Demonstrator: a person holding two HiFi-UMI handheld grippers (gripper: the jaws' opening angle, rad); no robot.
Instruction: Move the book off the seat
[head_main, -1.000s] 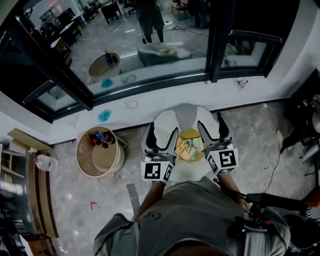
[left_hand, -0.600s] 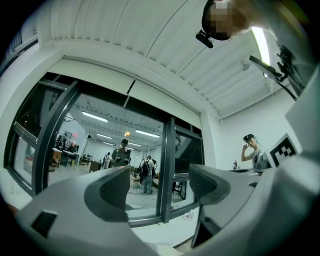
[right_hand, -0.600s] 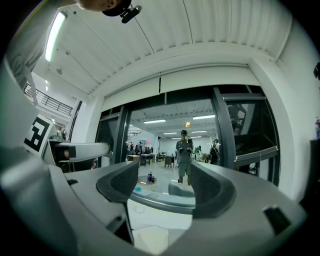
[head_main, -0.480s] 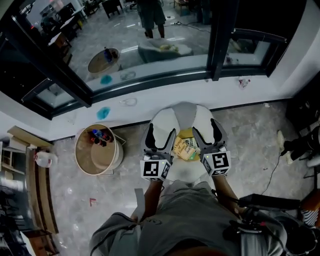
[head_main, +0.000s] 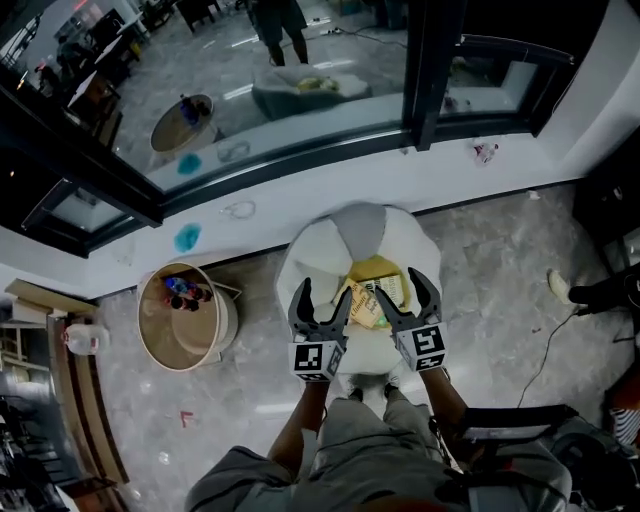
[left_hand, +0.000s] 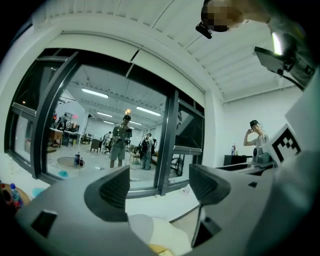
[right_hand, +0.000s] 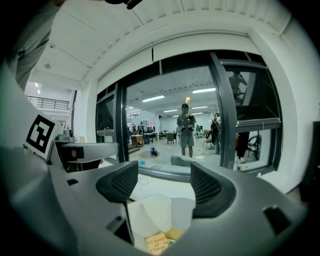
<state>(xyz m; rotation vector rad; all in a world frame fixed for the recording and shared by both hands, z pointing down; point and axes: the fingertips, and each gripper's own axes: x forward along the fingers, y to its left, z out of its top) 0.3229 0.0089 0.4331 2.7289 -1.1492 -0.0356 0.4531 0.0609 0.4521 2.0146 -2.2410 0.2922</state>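
**Both grippers hang open over the seat, book untouched**

The book (head_main: 377, 297), yellow-covered with dark print, lies flat on the white seat (head_main: 325, 245), towards its front and right of the middle. In the head view it sits between the two grippers, nearer the right one.

The left gripper (head_main: 322, 296) points across the seat's left half. Its jaws stand well apart, and its own view shows only the seat's pale cushion and the window wall (head_main: 425, 70) in the gap. The right gripper (head_main: 398, 288) is at the book's right edge, jaws likewise spread wide. In the right gripper view the book's cover shows low down, below the gap, and neither pad presses on it.

To the left of the seat, on the marbled floor (head_main: 500, 300), stands a round wooden tub (head_main: 190, 340) with a few small bottles (head_main: 184, 291) in it. A person stands beyond the glass.
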